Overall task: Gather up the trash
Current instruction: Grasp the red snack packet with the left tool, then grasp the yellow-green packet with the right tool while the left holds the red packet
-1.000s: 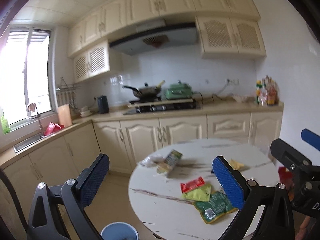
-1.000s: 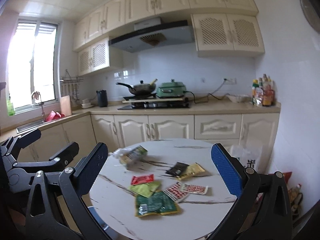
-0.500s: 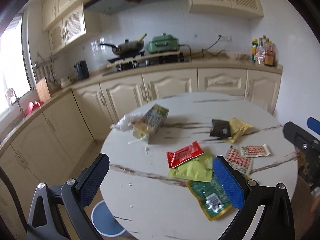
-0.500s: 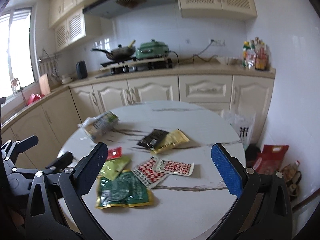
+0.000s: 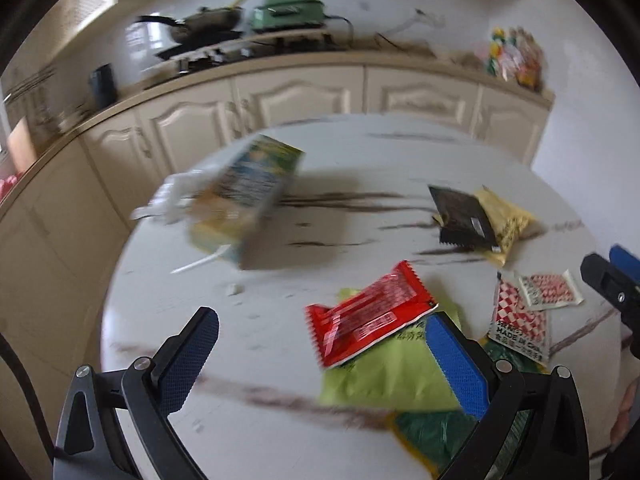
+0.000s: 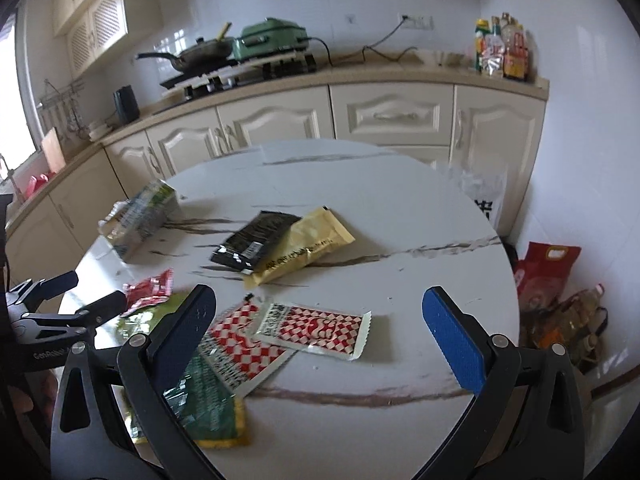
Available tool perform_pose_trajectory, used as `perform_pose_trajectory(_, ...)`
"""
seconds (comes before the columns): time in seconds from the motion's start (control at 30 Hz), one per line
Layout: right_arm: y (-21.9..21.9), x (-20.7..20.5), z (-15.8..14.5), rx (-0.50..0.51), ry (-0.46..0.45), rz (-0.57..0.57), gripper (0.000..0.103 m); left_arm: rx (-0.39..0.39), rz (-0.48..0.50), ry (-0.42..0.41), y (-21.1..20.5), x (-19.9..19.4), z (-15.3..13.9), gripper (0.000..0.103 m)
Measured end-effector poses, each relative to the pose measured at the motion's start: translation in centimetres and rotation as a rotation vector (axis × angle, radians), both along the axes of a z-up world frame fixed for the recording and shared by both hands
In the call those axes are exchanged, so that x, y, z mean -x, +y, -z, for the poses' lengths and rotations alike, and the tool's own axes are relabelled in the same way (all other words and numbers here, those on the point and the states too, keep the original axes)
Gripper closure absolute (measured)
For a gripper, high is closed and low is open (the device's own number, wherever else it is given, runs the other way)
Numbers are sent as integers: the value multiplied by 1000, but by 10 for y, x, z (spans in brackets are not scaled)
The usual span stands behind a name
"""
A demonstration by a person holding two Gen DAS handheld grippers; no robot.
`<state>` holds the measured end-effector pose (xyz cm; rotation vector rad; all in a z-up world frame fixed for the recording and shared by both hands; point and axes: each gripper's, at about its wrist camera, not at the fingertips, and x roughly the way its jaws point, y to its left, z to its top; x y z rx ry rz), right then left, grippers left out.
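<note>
Trash lies on a round white marble table (image 5: 280, 432) (image 6: 400, 216). A red wrapper (image 5: 368, 316) (image 6: 150, 290) lies on a lime packet (image 5: 384, 376). A dark green packet (image 5: 432, 436) (image 6: 204, 404), two red-checkered sachets (image 5: 520, 328) (image 6: 316, 328), a black packet (image 5: 464, 220) (image 6: 256, 240), a gold packet (image 5: 508, 220) (image 6: 308, 248) and a crushed carton (image 5: 244, 204) (image 6: 140, 220) lie around. My left gripper (image 5: 324, 360) is open and empty over the red wrapper. My right gripper (image 6: 320, 336) is open and empty over the checkered sachets.
Cream kitchen cabinets (image 6: 280, 120) and a counter with a wok (image 6: 200, 54) and a green cooker (image 6: 272, 38) stand behind the table. Bags (image 6: 548, 272) lie on the floor to the right. The table edge is near both grippers.
Both grippers have tilted down and moved closer to the table top. The trash now fills the views. Both stay open.
</note>
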<state>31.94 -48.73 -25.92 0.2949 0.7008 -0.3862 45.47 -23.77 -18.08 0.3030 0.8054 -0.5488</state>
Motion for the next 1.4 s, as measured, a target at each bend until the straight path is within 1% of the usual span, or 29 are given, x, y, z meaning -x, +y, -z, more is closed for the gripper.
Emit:
perform_pose_trajectory(0.07, -3, -6, 6, -4, 19, 1, 0, -10, 26, 20, -9, -8, 7, 1)
perform_pose_trajectory(0.13, -6, -10, 10, -4, 34, 0, 0, -20, 27, 49, -13, -17, 12, 1)
perform_pose_trajectory(0.2, -8, -13, 13, -2, 45, 2, 0, -5, 12, 71, -12, -27, 16, 1)
perform_pose_trajectory(0.33, -12, -19, 15, -6, 55, -4, 0, 7, -25, 82, -3, -41, 17, 1)
perform_pose_trajectory(0.37, -12, -21, 15, -4, 55, -5, 0, 20, -31, 95, 0, -43, 19, 5)
perform_pose_trajectory(0.4, -12, -23, 15, -2, 57, -10, 0, 37, -34, 105, 3, -44, 18, 11)
perform_pose_trajectory(0.43, -11, -25, 15, -2, 57, -13, 0, 52, -35, 116, 6, -45, 18, 14)
perform_pose_trajectory(0.47, -10, -27, 15, -1, 58, -17, 0, 62, -38, 114, 10, -45, 17, 20)
perform_pose_trajectory(0.5, -10, -29, 15, 1, 59, -21, 0, 68, -41, 112, 13, -45, 16, 28)
perform_pose_trajectory(0.53, -9, -31, 15, 1, 61, -26, 0, 79, -43, 114, 17, -45, 14, 34)
perform_pose_trajectory(0.6, -7, -35, 14, 0, 63, -37, 0, 100, -42, 124, 21, -45, 13, 54)
perform_pose_trajectory(0.63, -6, -36, 14, 0, 62, -40, 0, 109, -42, 128, 24, -45, 13, 57)
perform_pose_trajectory(0.67, -5, -37, 13, 2, 62, -42, 0, 117, -39, 130, 27, -46, 13, 66)
perform_pose_trajectory(0.7, -4, -38, 13, 2, 63, -45, 0, 127, -35, 138, 29, -46, 13, 70)
perform_pose_trajectory(0.77, -1, -40, 12, 4, 63, -56, 0, 158, -40, 150, 35, -47, 13, 72)
perform_pose_trajectory(0.9, 5, -43, 11, 11, 68, -68, 0, 202, -38, 138, 47, -39, 6, 81)
perform_pose_trajectory(1.07, 13, -47, 8, 17, 70, -84, 0, 230, -43, 123, 66, -29, -3, 84)
perform_pose_trajectory(1.1, 16, -49, 7, 18, 69, -90, 0, 240, -48, 122, 71, -27, -5, 87)
perform_pose_trajectory(1.13, 17, -51, 7, 17, 68, -96, 0, 250, -54, 119, 78, -24, -8, 92)
perform_pose_trajectory(1.17, 19, -53, 6, 16, 73, -102, 0, 258, -57, 116, 81, -22, -10, 103)
perform_pose_trajectory(1.2, 21, -55, 6, 15, 75, -113, 0, 268, -57, 115, 88, -19, -12, 102)
perform_pose_trajectory(1.33, 41, -67, 2, 8, 83, -166, 0, 259, -75, 115, 106, -11, -13, 102)
perform_pose_trajectory(1.4, 63, -78, 5, -8, 95, -238, 0, 275, -74, 126, 114, -8, -15, 102)
